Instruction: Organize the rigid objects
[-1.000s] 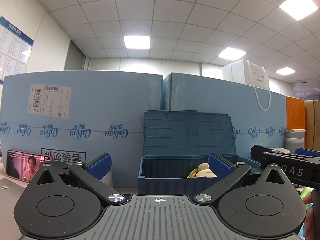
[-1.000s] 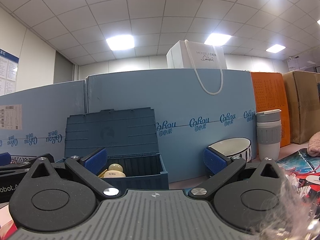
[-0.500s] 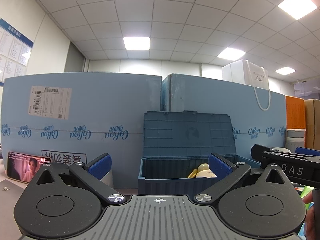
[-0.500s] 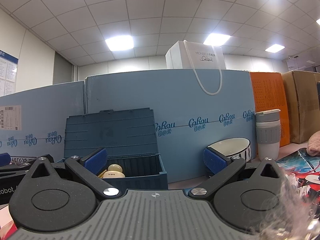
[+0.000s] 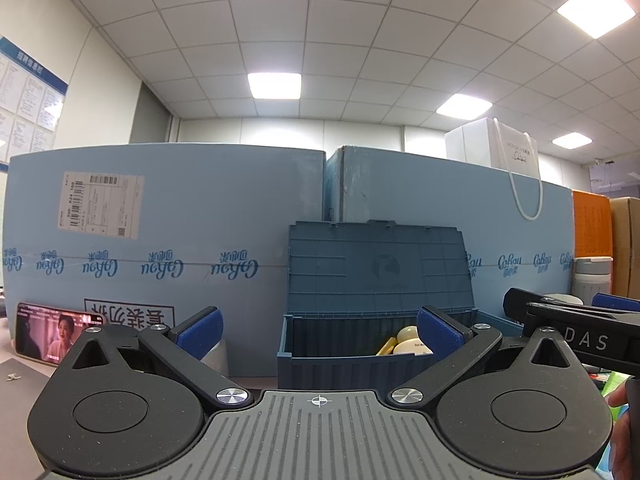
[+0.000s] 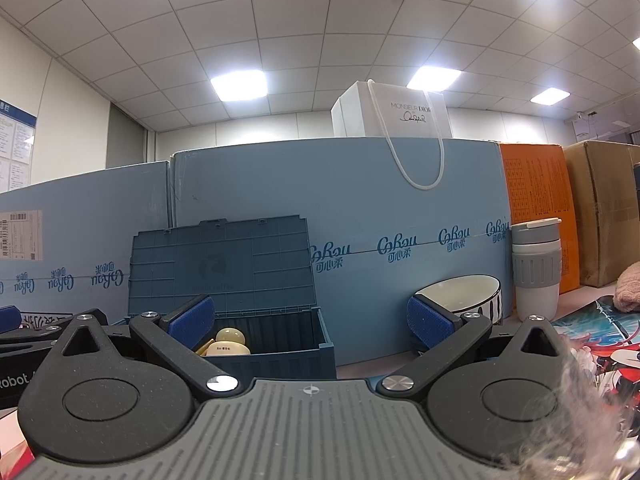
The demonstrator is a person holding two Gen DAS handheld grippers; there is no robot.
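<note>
Left wrist view shows my left claw (image 5: pixel 318 330) and right claw (image 6: pixel 310 318) both wide open, empty, between picks I judge; bin (image 5: pixel 360 354) ahead, next I need another item.

1. The storage box (image 5: pixel 352 354) sits at 12 o'clock on the tabletop (image 5: pixel 16 396), its lid (image 5: pixel 380 264) raised against the cartons (image 5: pixel 180 240) behind.
2. Rounded items (image 5: pixel 408 342) lie inside the storage box, toward its 3 o'clock end.
3. A phone (image 5: pixel 48 334) leans at 9 o'clock against the cartons.
4. At 2 o'clock stand a bowl (image 6: pixel 460 294) and, beyond it, a cup (image 6: pixel 536 268).
5. A paper bag (image 6: pixel 392 110) rests on top of the cartons.
</note>
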